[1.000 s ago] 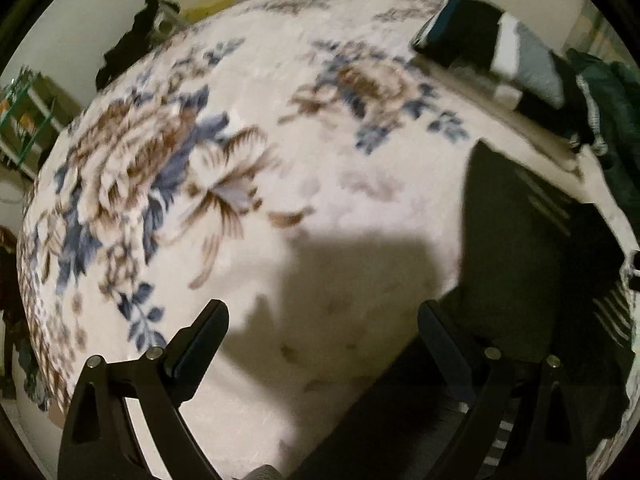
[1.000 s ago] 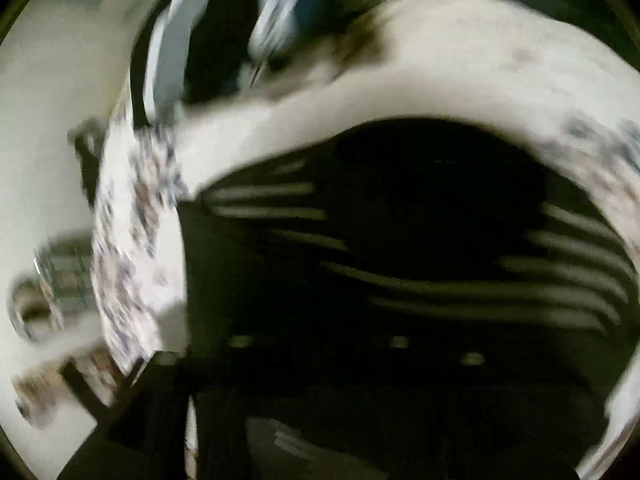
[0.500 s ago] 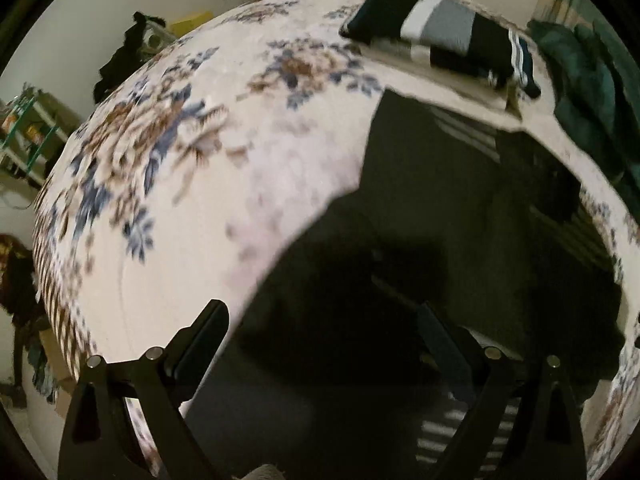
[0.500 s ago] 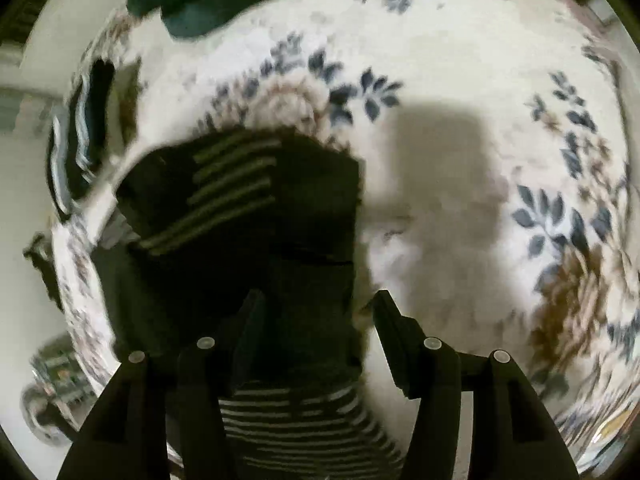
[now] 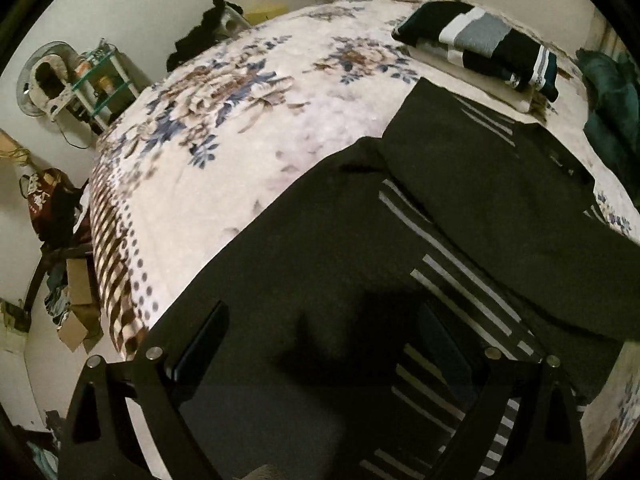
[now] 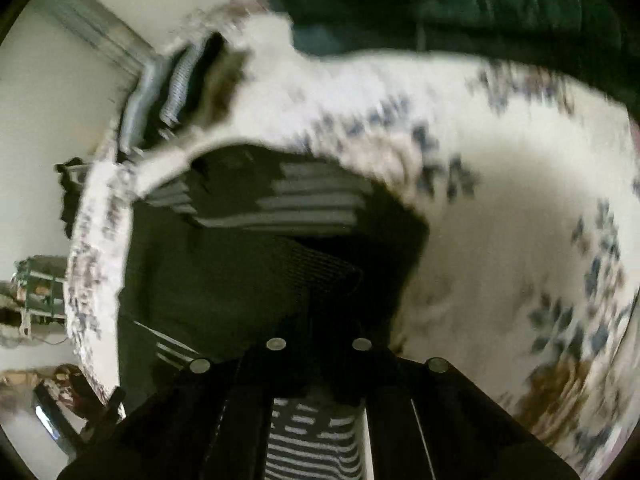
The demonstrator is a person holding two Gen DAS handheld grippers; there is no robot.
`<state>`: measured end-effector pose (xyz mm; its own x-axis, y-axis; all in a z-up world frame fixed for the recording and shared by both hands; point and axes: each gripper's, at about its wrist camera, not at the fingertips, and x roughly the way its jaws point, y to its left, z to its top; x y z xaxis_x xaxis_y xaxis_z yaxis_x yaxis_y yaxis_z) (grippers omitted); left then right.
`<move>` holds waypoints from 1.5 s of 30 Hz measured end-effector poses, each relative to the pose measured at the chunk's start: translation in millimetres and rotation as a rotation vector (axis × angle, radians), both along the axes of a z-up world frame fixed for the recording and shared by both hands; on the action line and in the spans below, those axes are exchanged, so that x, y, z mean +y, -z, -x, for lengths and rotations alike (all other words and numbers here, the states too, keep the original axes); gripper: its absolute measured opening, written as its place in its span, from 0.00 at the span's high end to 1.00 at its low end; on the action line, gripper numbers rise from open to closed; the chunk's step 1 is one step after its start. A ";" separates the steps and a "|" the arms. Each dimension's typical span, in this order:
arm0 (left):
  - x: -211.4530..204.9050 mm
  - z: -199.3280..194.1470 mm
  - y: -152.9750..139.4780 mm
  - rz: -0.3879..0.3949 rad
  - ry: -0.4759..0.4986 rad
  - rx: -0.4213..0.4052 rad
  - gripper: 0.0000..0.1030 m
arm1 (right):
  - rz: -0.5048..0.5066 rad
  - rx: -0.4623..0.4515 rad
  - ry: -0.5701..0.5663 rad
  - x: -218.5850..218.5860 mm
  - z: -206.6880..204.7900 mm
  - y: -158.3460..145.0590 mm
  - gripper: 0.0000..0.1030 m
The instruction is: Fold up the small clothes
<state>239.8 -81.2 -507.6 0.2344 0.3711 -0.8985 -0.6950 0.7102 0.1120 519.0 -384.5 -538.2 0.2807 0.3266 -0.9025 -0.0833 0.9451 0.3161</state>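
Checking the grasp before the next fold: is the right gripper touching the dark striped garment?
Touching. The right wrist view shows the right gripper with its jaws drawn close on the dark striped garment.

No text, label, brand or number can be read in either view. The red bag [image 5: 42, 200] on the floor beside the bed [image 5: 248, 128] carries a pale print, too blurred to read.

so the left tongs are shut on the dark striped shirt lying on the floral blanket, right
Not quite: the left tongs are open, hovering over the shirt on the floral blanket, as the left wrist view shows.
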 end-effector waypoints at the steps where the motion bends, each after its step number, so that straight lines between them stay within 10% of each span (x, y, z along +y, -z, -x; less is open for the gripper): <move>1: -2.9 2.5 0.2 -0.006 -0.005 -0.001 0.06 | 0.008 -0.001 -0.012 0.7 -4.0 1.3 0.96; 5: -15.1 11.8 8.7 0.021 -0.009 0.008 0.06 | 0.038 0.182 -0.044 -18.7 -26.6 60.3 0.93; 13: -88.3 31.8 13.0 0.067 0.208 0.075 0.06 | -0.142 0.392 0.078 -119.3 21.4 70.6 0.36; 20: -177.5 67.5 25.8 0.219 0.526 0.160 0.06 | -0.176 0.492 0.100 -176.3 98.2 47.3 0.36; 26: -243.0 100.3 48.0 0.298 0.657 0.218 0.06 | -0.268 0.480 0.143 -205.9 75.2 42.2 0.36; 39: -272.0 108.6 60.7 0.178 0.357 0.199 0.06 | -0.438 0.626 0.059 -90.5 -109.5 200.0 0.36; 41: -273.4 105.5 62.6 0.169 0.334 0.205 0.06 | -0.486 0.624 0.023 -75.3 -109.2 199.5 0.52; 42: -272.9 104.3 64.0 0.170 0.331 0.207 0.06 | -0.467 0.607 -0.030 -64.1 -108.3 193.2 0.94; 45: -277.8 103.6 65.7 0.159 0.348 0.213 0.06 | -0.298 0.399 -0.098 -55.5 -118.2 152.5 0.95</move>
